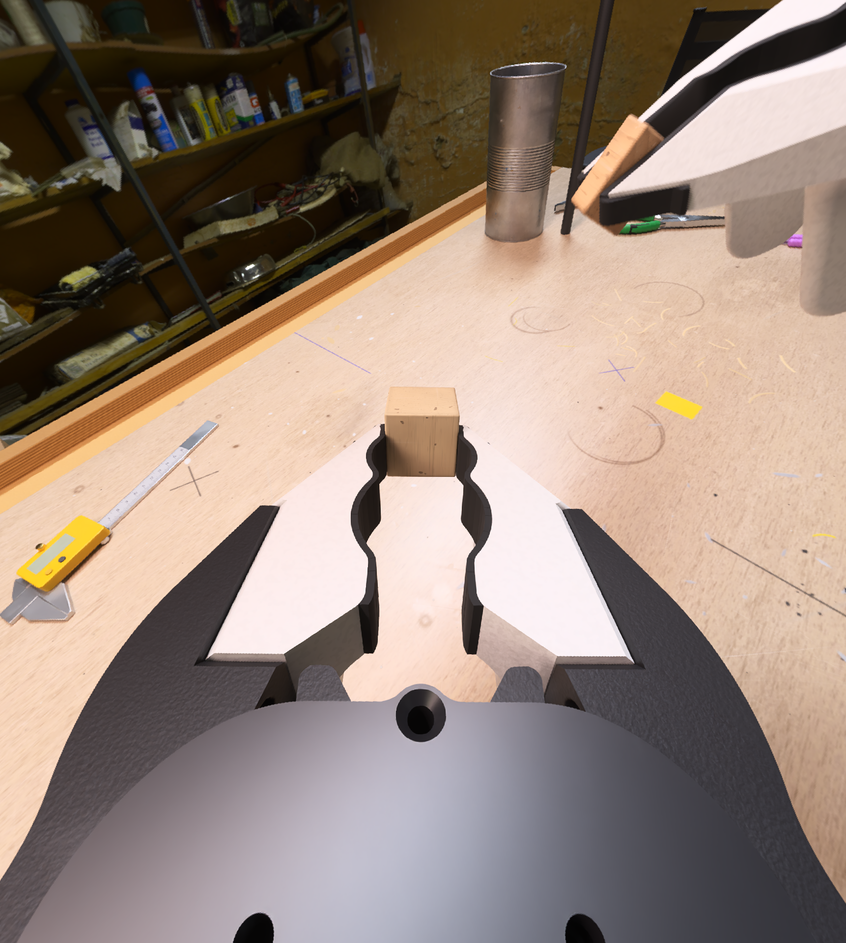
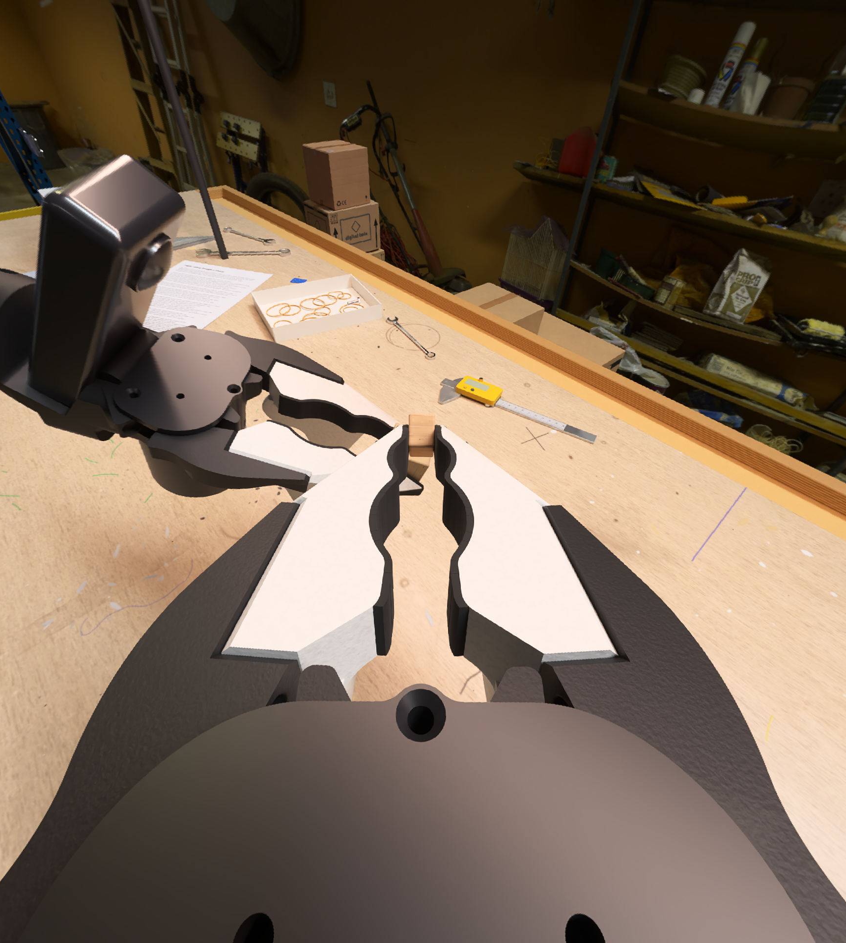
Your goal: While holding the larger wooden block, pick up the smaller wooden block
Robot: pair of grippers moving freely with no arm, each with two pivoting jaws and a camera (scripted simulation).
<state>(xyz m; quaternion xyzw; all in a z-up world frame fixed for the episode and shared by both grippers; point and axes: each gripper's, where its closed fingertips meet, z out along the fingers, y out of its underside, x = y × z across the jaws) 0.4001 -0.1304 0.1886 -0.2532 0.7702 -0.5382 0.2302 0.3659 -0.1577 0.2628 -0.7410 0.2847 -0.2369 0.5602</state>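
Pale plywood, scuffed with pencil circles and shavings, forms the table (image 1: 538, 510) under both claws. In the left wrist view, the left claw (image 1: 421, 446) sits low over the table with its white, black-edged fingers set narrowly on either side of a small light-wood cube (image 1: 421, 433); the fingertips touch the cube's left and right faces, and the cube looks to rest on the table, though its underside is hidden. At the far right of that view the right claw (image 1: 610, 199) hangs above the table, clamped on a flat tan wooden block (image 1: 615, 168) that juts out from between its tips.

The right wrist view shows this same flat tan wooden block (image 2: 421, 441) pinched at the tips of the right claw (image 2: 421, 444), held clear of the table. The left claw (image 2: 385, 433) lies to the left, its fingers reaching in near those tips; the cube is hard to pick out there.

A yellow digital caliper with a steel rule (image 1: 84, 541) lies on the near left of the table. A tall grey metal cylinder (image 1: 523, 153) stands upright at the far edge. A shallow white tray of orange rings (image 2: 316, 306) sits farther back, with a printed paper sheet (image 2: 201, 296) just beside it.
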